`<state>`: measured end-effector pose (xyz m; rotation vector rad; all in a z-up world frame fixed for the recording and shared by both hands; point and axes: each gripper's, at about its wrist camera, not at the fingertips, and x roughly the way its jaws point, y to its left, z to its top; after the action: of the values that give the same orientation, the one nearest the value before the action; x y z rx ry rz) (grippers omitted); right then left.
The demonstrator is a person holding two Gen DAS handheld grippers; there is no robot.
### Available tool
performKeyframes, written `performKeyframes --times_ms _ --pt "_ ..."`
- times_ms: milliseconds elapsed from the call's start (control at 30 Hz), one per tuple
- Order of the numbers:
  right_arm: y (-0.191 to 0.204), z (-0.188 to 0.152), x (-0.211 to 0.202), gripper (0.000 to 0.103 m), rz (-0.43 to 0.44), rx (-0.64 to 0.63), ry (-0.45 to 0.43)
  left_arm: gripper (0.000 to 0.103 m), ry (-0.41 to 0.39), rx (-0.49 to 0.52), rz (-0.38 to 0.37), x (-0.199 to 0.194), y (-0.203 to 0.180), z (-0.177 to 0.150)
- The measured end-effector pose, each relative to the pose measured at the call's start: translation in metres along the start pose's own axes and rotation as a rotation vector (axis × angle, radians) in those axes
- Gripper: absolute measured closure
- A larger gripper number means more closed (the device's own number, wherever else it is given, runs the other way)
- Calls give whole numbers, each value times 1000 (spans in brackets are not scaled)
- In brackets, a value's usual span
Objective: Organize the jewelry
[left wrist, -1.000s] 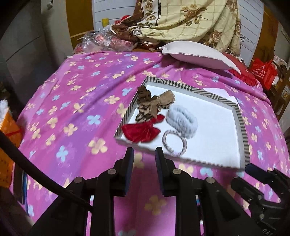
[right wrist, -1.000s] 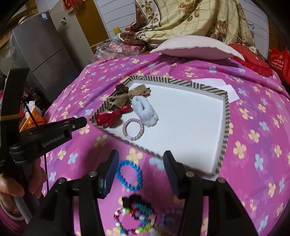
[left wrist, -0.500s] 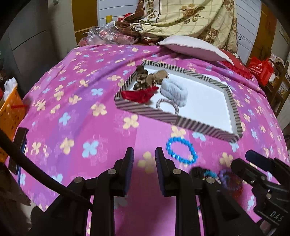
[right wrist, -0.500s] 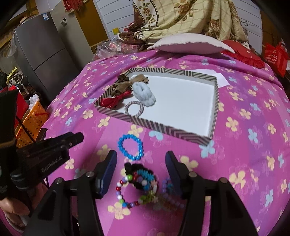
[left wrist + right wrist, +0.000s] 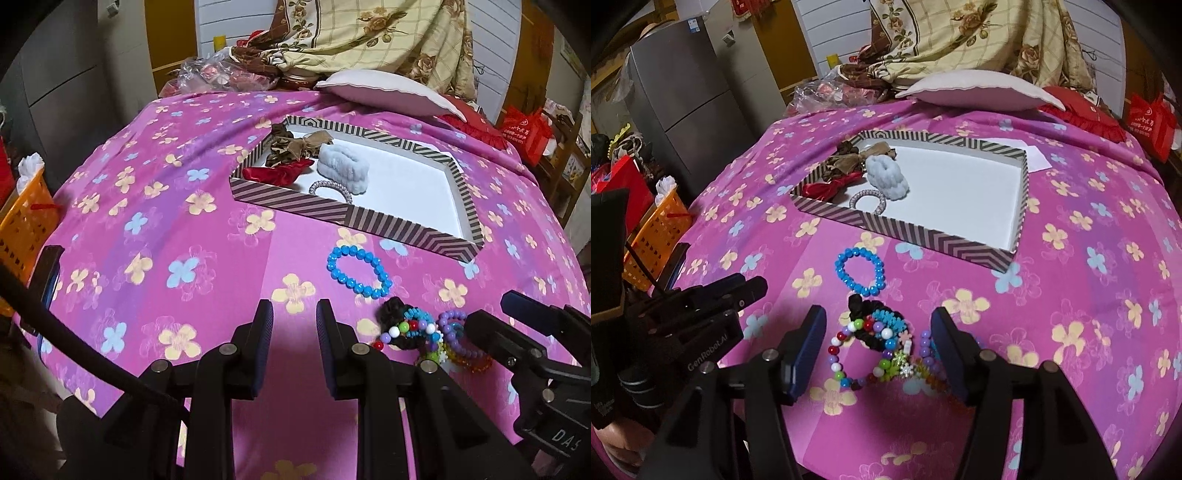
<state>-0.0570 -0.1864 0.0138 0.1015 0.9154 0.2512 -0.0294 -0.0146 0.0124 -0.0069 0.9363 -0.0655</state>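
In the left wrist view, the left gripper [image 5: 293,325] sits at the bottom centre of the frame with its jaws a narrow gap apart and nothing between them, poised over bare pink flowered bedspread [image 5: 147,221]; it looks parked to the side, probably so the other hand has room. Above it, in the upper middle, the striped tray [image 5: 295,205] lies flat on the cloth and holds a brown scrunchie [image 5: 291,147], a red scrunchie [image 5: 277,171], a grey fluffy band [image 5: 345,168] and a sparkly ring band [image 5: 332,190], all crowded into its left end, which leaves the white floor free for more pieces. Just below the tray's near wall a blue bead bracelet [image 5: 360,271] lies alone, and lower right of it a tangled pile of bracelets [image 5: 417,328] rests beside the right gripper's black body at the frame's right edge. In the right wrist view, the right gripper [image 5: 879,343] fills the bottom centre, jaws spread wide and straddling the pile of bracelets [image 5: 875,339], seemingly lined up to pick a piece from it; nothing is clamped yet. The blue bead bracelet [image 5: 860,271] lies just above the pile, between it and the striped tray [image 5: 912,236] in the upper middle.
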Motion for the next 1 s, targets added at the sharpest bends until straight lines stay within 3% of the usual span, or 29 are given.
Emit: performKeyframes --times_ms 1000 --pt "-19 -20 -7 40 -35 6 29 66 27 -10 -26 -5 5 -12"
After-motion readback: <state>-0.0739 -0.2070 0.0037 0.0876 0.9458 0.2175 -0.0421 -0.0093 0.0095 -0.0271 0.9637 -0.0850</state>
